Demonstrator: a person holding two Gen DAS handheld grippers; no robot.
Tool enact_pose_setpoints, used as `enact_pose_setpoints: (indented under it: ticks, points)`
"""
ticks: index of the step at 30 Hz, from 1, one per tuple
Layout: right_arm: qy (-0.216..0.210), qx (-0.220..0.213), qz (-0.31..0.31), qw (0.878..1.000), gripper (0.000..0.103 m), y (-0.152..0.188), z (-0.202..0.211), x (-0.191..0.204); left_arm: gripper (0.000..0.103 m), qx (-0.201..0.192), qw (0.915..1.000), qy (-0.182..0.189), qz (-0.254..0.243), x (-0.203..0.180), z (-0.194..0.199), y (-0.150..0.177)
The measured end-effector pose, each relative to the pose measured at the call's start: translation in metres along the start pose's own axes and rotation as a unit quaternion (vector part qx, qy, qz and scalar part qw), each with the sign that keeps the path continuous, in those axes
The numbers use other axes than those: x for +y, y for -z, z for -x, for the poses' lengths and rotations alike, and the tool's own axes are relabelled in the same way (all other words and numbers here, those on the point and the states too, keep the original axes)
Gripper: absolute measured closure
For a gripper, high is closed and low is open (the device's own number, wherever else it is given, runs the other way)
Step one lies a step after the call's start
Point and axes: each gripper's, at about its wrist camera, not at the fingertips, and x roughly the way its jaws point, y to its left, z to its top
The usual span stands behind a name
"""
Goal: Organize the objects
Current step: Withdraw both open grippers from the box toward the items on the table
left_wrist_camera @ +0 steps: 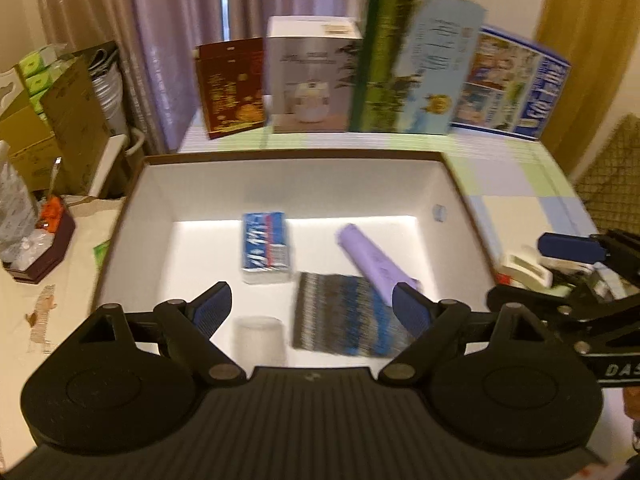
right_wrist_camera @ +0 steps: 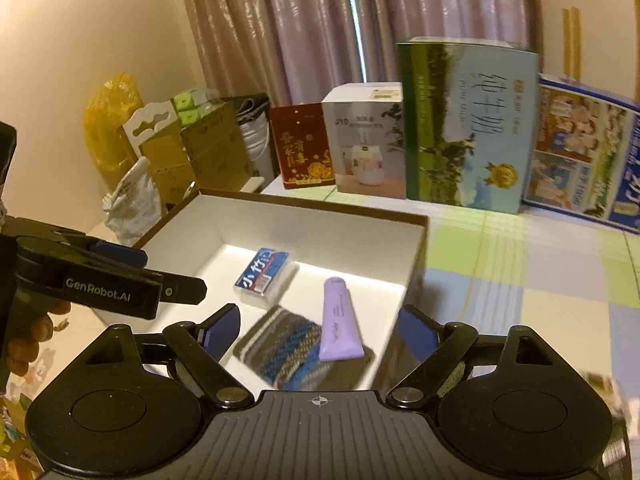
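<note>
Left gripper (left_wrist_camera: 312, 308): nearest item, poised over the near rim of the box, jaws spread wide, nothing between the blue pads.

Right gripper (right_wrist_camera: 320, 330): at the box's near right corner, jaws likewise wide apart and empty. In the left wrist view it shows side-on beyond the box's right wall.

Storage box (left_wrist_camera: 132, 216): open-topped, white inside, brown outside, shallow walls. Its right wall ends on the checked tablecloth (right_wrist_camera: 520, 280); its left wall lies near the table's left edge.

Contents, front to back:
- White cup (left_wrist_camera: 262, 338): against the near wall, left of centre; blurred.
- Striped knit cloth (left_wrist_camera: 346, 314): flat on the floor, near side, right of centre.
- Purple tube (right_wrist_camera: 340, 320): lying slantwise, its flat crimped end resting on the cloth, its cap end pointing toward the far wall.
- Blue tissue pack (left_wrist_camera: 266, 246): flat, mid-floor, left of the tube, apart from it.
- Bare white floor remains along the far wall and in the left part.

Beyond the box: a strip of bare tablecloth, wider to the right.

Back row, upright along the far table edge before the curtain (right_wrist_camera: 312, 20), left to right: red carton (right_wrist_camera: 302, 146), white appliance carton (right_wrist_camera: 366, 140), tall green milk carton (right_wrist_camera: 466, 124), blue picture carton (right_wrist_camera: 584, 148). They stand side by side, close together.

Off the table's left: stacked cardboard cartons (right_wrist_camera: 200, 148) and bags.
</note>
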Motion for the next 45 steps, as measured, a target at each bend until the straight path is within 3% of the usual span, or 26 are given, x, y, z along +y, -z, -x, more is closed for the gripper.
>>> enact_pose_setpoints:
  ticks: [12, 25, 34, 45]
  points:
    - [0.050, 0.008, -0.045, 0.998, 0.019, 0.055, 0.084, -0.036, 0.018, 0.018, 0.9965, 0.073, -0.036, -0.090, 0.023, 0.045]
    - [0.123, 0.029, -0.093, 0.988, 0.019, 0.107, 0.141, -0.104, 0.018, 0.040, 0.9930, 0.100, -0.047, -0.167, 0.018, 0.066]
    - [0.151, 0.049, -0.081, 0.984, 0.019, 0.120, 0.139, -0.141, 0.018, 0.050, 0.9940, 0.089, -0.039, -0.204, -0.001, 0.076]
    - [0.133, 0.079, -0.042, 0.987, 0.019, 0.117, 0.097, -0.170, 0.018, 0.049, 0.9967, 0.061, -0.023, -0.229, -0.027, 0.077]
